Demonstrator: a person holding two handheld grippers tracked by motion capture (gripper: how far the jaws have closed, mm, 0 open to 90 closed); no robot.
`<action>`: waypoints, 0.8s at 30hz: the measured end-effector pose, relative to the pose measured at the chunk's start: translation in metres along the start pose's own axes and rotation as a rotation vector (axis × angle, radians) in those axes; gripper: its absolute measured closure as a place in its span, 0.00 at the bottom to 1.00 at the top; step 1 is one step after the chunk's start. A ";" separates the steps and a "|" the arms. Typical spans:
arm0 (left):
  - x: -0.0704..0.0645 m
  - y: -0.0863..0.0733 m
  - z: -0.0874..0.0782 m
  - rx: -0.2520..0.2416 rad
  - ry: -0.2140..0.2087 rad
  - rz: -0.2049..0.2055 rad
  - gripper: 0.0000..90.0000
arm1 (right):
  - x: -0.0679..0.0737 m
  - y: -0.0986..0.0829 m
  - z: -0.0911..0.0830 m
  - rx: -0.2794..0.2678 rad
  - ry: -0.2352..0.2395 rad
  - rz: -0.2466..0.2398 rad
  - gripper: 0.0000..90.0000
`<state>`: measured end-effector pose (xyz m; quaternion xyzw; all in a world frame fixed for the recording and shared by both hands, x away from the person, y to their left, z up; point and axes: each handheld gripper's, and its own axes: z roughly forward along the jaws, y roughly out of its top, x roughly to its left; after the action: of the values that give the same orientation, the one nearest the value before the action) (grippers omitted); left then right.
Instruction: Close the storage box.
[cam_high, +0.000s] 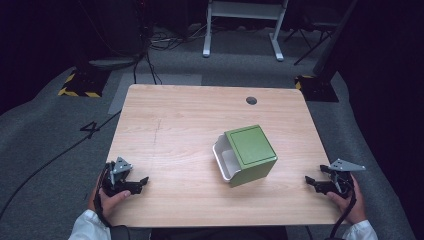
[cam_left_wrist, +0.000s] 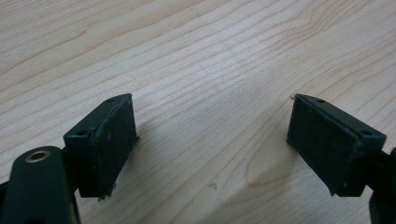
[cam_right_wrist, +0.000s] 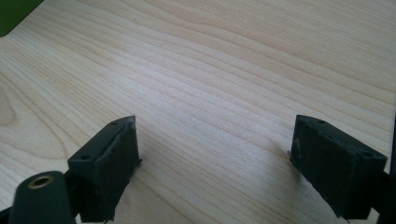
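green box (cam_high: 251, 155): mid-counter (cam_high: 175, 120), white drawer (cam_high: 224, 157) poking out
left gripper (cam_high: 135, 184): jaws wide, empty
right gripper (cam_high: 314, 183): same (well apart)
risk: one-sided nudge probably just slides the box

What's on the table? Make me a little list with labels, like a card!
table: light wood table
box: green box right of the middle, white drawer sticking out toward the left
left gripper: left gripper open, at the near left edge, holding nothing
right gripper: right gripper open, at the near right edge, holding nothing
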<state>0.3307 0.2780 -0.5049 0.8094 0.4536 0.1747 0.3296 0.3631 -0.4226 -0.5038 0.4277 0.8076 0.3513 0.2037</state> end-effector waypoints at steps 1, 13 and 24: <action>0.000 0.000 0.000 0.000 0.001 0.000 0.18 | 0.000 0.000 0.000 0.001 0.002 0.002 0.17; 0.000 0.000 0.000 0.000 0.002 -0.001 0.18 | 0.000 0.000 0.000 0.001 0.002 0.002 0.17; -0.001 0.000 0.000 0.000 0.004 -0.007 0.18 | 0.000 0.000 0.000 0.001 0.003 0.005 0.17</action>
<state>0.3301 0.2776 -0.5049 0.8073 0.4572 0.1752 0.3294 0.3633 -0.4228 -0.5038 0.4292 0.8070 0.3520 0.2017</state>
